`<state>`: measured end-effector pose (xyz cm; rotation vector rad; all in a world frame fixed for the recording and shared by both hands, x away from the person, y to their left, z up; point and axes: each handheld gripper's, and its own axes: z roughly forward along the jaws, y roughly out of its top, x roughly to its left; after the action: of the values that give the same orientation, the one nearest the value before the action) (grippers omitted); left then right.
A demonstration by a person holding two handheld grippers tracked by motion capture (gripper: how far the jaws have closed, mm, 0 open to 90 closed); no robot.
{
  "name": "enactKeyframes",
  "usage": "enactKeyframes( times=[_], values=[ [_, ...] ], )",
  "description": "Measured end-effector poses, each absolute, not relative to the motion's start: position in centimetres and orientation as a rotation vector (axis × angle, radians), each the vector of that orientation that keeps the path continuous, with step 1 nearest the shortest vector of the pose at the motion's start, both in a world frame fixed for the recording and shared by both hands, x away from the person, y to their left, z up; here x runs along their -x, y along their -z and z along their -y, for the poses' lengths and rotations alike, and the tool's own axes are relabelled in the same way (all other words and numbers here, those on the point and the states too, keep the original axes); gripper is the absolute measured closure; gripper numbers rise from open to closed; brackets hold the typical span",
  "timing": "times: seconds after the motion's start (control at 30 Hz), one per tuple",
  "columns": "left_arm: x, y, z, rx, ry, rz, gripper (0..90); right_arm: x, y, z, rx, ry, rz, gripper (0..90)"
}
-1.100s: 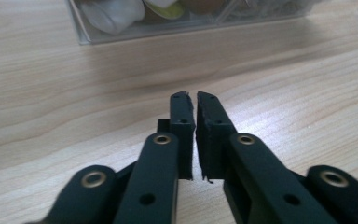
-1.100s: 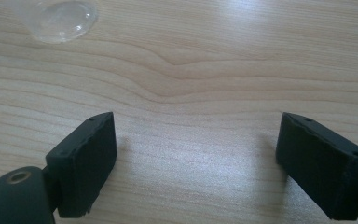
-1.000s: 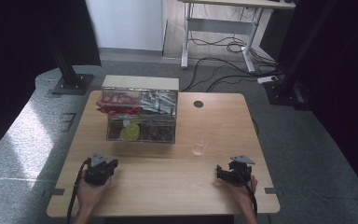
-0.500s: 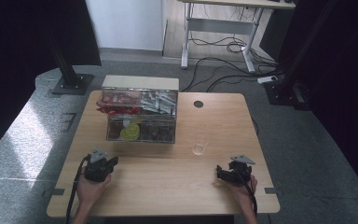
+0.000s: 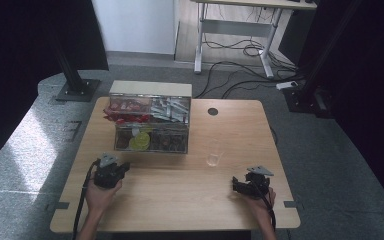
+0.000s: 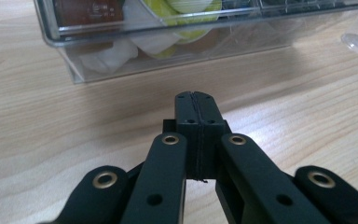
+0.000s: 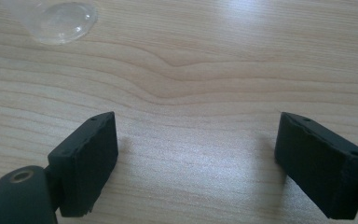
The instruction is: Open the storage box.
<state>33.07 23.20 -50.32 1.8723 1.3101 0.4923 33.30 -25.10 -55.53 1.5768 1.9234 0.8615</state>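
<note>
A clear plastic organiser box (image 5: 150,125) stands at the back left of the wooden table (image 5: 180,185), with red packets, silver sachets and a yellow-green item inside. A small clear plastic cup (image 5: 213,155) stands to its right. My left gripper (image 5: 122,167) rests on the table in front of the box, jaws pressed together with nothing between them; its tip (image 6: 197,105) points at the box wall (image 6: 121,60). My right gripper (image 5: 236,186) lies near the front right, jaws wide apart over bare wood (image 7: 196,158), the cup (image 7: 63,21) ahead of it.
A round cable hole (image 5: 212,111) sits at the table's back edge. A white desk frame (image 5: 235,35) and cables (image 5: 245,70) lie on the floor behind. Black stand bases (image 5: 77,90) flank the table.
The left hand has shifted slightly on the table in front of the box. The right hand has stayed where it was.
</note>
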Motion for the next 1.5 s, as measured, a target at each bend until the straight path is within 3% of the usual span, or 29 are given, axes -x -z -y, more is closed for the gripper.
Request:
enactKeyframes(
  times=[1.5],
  values=[
    [-36.9, 49.8, -23.6, -1.869, -0.466, -1.32, 90.0, -33.3, 55.5, 25.1, -1.58, -0.859, -1.92, 14.0]
  ],
)
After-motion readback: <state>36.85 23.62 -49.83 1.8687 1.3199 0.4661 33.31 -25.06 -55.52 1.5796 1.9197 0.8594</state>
